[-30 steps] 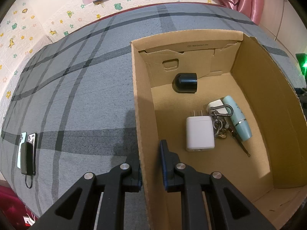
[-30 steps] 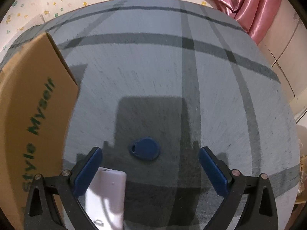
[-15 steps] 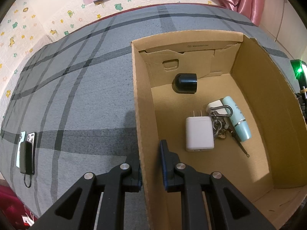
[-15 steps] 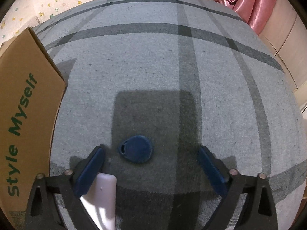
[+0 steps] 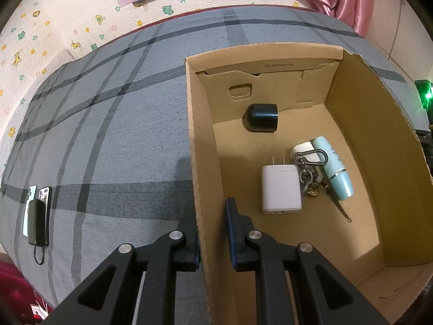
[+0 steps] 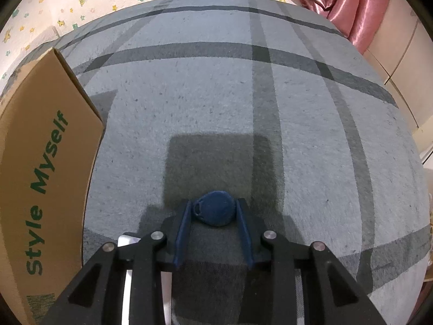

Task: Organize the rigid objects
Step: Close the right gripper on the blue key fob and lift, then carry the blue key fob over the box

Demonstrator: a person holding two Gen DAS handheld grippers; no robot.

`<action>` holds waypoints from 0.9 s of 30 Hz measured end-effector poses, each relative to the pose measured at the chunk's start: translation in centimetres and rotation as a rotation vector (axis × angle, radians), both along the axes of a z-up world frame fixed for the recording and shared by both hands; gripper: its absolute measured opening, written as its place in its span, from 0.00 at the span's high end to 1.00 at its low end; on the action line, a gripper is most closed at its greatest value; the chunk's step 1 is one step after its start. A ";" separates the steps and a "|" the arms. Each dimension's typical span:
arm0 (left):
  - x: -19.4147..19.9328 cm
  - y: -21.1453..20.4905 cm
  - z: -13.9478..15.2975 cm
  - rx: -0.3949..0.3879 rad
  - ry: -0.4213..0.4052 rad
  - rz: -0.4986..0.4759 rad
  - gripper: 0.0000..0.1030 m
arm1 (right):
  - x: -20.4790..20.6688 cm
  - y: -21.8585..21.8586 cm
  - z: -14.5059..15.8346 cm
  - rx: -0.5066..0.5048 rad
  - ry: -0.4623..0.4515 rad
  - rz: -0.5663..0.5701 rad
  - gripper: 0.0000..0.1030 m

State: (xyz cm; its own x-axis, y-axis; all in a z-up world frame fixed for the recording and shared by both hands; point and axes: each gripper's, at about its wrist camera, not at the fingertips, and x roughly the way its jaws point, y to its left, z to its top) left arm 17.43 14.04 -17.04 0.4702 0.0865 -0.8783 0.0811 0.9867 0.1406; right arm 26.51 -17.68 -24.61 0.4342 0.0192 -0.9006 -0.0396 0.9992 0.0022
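Low over grey plaid bedding (image 6: 216,94), right jaws pinch a blue fob (image 6: 216,211); left jaws clamp the box wall (image 5: 200,176).

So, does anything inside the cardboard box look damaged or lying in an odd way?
Nothing looks damaged. In the cardboard box, the black cap lies on its side at the far wall, and the white charger, key ring and mint tube lie loosely together. The left tool clamps the box's left wall.

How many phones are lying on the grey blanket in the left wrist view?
2: phones side by side near the blanket's left edge, partly under a black power bank. More could be hidden beneath it.
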 end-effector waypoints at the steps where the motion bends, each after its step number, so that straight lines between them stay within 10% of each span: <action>1: 0.0 0.0 0.0 0.001 0.000 0.000 0.85 | -0.4 0.3 0.3 0.001 -0.001 0.000 0.66; 27: 0.0 0.0 0.0 0.005 0.004 0.000 0.85 | -4.5 3.3 9.1 -0.002 -0.130 0.033 0.66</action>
State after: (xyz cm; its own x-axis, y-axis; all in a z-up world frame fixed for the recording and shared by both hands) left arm 17.39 14.00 -17.06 0.4668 0.0912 -0.8797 0.0813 0.9860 0.1454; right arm 21.98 -14.43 -15.56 0.5461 0.0341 -0.8370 -0.0727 0.9973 -0.0068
